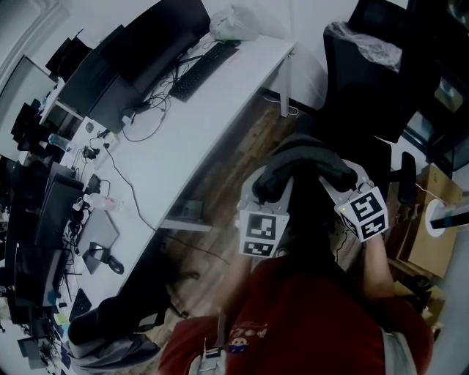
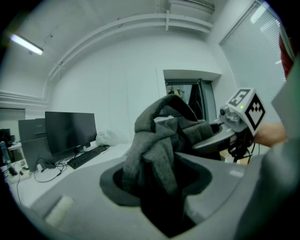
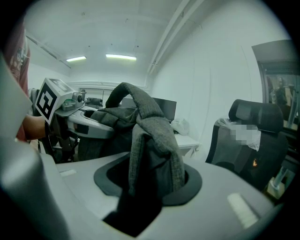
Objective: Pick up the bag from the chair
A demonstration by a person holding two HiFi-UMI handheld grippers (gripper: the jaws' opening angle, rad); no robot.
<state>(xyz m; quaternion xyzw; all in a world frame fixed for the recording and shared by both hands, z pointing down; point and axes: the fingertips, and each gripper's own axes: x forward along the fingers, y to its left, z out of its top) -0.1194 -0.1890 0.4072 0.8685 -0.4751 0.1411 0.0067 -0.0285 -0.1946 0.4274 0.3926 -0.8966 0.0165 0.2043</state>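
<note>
The bag (image 1: 304, 165) is dark grey fabric, lifted up in front of me with its body hanging down between both grippers. My left gripper (image 1: 261, 192) is shut on its left end, and grey cloth (image 2: 157, 140) fills the jaws of the left gripper (image 2: 157, 185). My right gripper (image 1: 344, 176) is shut on the other end; there the fabric (image 3: 147, 126) rises in a loop out of the right gripper (image 3: 150, 185). A black office chair (image 1: 366, 73) stands beyond the bag, also seen as the chair (image 3: 253, 136) in the right gripper view.
A long white desk (image 1: 190, 132) runs along the left with monitors, a keyboard (image 1: 201, 69), cables and a white plastic bag (image 1: 233, 22). A cardboard box (image 1: 432, 227) sits at the right. Wooden floor (image 1: 234, 168) shows between desk and chair.
</note>
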